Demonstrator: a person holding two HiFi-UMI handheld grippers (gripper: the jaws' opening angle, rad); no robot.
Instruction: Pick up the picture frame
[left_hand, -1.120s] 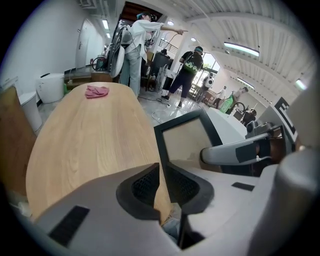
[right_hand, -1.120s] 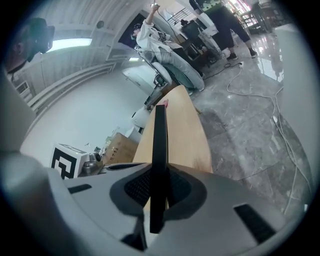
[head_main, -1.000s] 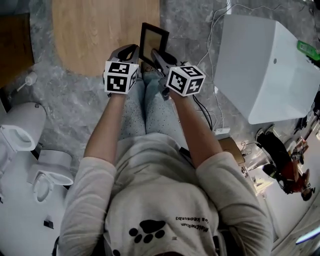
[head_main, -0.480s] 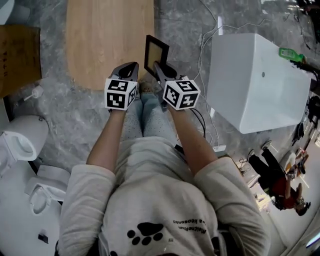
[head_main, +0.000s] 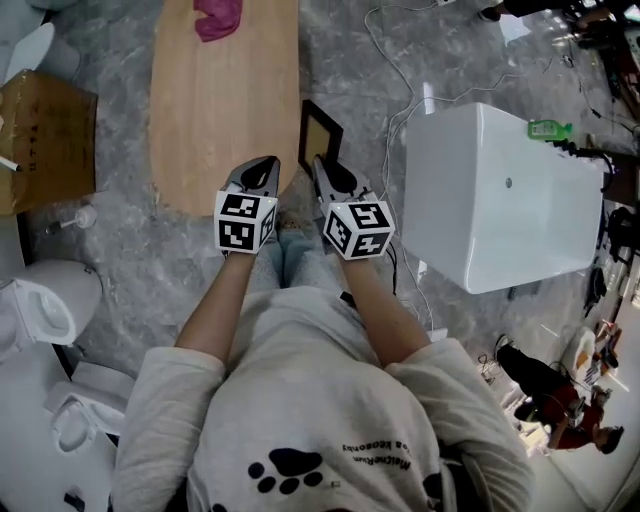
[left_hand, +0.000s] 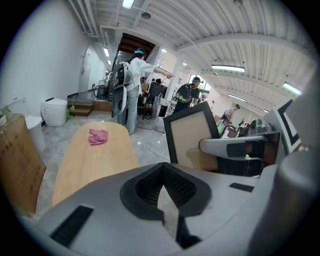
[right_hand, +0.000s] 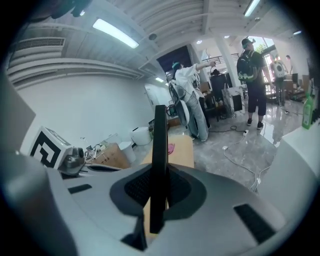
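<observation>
Grey stone floor, oval wooden tabletop (head_main: 225, 110). Right gripper (head_main: 322, 172) clamps the black picture frame (head_main: 321, 135) (edge-on, upright) beside the tabletop; left gripper (head_main: 266, 170) alongside, jaws closed, empty.

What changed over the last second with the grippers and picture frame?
Both grippers rose, the right gripper carrying the picture frame higher above the floor; more of the wooden table and a pink cloth came into view. Unchanged: the right stays clamped on the frame's edge, the left gripper shut and empty.
</observation>
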